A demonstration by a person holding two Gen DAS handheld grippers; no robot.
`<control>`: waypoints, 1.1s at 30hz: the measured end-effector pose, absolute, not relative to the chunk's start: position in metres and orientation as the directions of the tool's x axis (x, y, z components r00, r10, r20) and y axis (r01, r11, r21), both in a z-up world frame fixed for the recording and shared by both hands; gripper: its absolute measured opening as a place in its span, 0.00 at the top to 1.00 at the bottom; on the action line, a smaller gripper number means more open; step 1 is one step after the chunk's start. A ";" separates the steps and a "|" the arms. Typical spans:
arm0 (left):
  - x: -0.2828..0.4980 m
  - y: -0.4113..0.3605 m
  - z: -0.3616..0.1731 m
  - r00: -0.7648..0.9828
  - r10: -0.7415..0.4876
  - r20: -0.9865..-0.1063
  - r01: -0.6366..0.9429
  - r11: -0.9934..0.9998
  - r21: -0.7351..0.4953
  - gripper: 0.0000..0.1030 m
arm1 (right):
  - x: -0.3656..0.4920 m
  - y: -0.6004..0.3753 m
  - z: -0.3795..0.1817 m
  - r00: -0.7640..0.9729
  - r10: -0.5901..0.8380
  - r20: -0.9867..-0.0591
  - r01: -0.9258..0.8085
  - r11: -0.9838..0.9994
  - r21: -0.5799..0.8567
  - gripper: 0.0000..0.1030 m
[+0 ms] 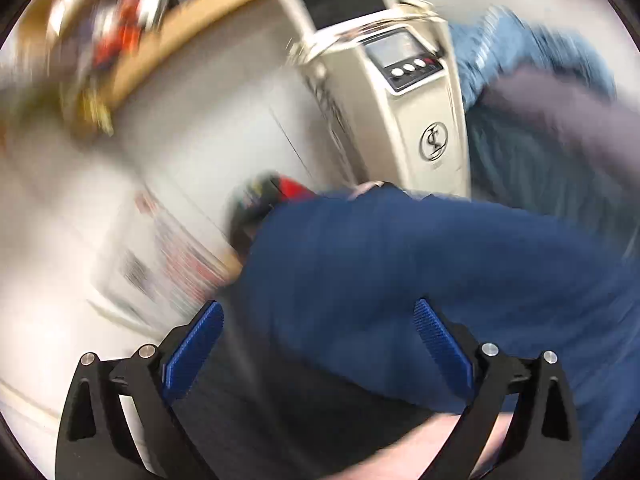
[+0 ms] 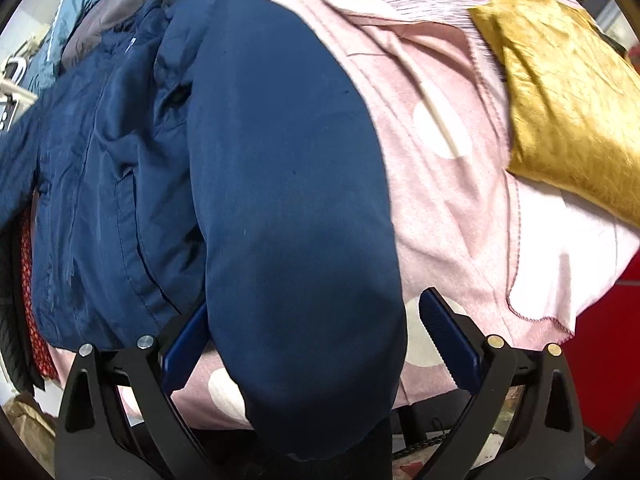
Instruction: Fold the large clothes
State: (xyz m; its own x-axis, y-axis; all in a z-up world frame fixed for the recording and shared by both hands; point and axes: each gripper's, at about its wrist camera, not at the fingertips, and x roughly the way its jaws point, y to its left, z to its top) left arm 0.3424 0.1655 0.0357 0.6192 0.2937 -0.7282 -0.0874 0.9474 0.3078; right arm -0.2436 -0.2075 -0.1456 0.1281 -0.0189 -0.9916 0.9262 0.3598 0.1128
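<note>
1. Left gripper (image 1: 318, 316) tilts downward, jaws wide apart and empty, navy jacket (image 1: 400, 264) just ahead.
2. Right gripper (image 2: 314, 312) points straight down, jaws spread, the jacket's sleeve (image 2: 288, 160) lying between them on the pink blanket (image 2: 460, 200).

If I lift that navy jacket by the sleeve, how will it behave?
The navy jacket will probably sag and trail: its creased body lies limp. The sleeve looks padded, so likely bulky yet light. Its smooth shell may slide on the pink blanket.
</note>
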 end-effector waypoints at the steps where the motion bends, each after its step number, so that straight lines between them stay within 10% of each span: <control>1: 0.340 0.173 0.036 0.612 0.251 -0.750 -0.118 0.967 0.227 0.08 | -0.247 -0.207 -0.145 0.130 -0.020 -0.991 0.932 0.343 0.116 0.05; 5: 0.307 0.172 0.019 0.612 0.021 -0.791 -0.055 0.998 -0.016 0.06 | -0.271 -0.212 -0.141 0.150 -0.022 -0.988 0.958 0.252 0.140 0.05; 13: 0.160 0.082 -0.082 0.454 -0.135 -0.881 0.392 0.918 0.061 0.06 | -0.249 -0.203 -0.154 0.085 -0.001 -0.996 0.920 0.383 0.078 0.08; 15: 0.124 0.070 -0.116 0.364 -0.153 -0.919 0.439 0.898 0.024 0.06 | -0.239 -0.195 -0.159 0.034 -0.015 -0.999 0.890 0.456 0.024 0.49; 18: 0.077 0.062 -0.153 0.251 -0.167 -0.953 0.439 0.897 -0.041 0.06 | -0.233 -0.191 -0.157 0.063 -0.007 -0.998 0.860 0.507 0.051 0.79; 33: 0.057 0.091 -0.132 0.303 -0.133 -0.944 0.349 0.937 -0.020 0.06 | -0.304 -0.404 0.011 0.128 -0.405 -0.905 0.913 0.404 -0.052 0.89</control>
State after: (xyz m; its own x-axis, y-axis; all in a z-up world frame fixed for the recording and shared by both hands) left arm 0.0569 0.0910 -0.1317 0.3029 -0.1330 -0.9437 0.3492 0.9368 -0.0199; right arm -0.3039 -0.4042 0.0115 0.1276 -0.4048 -0.9055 0.9135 0.4036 -0.0517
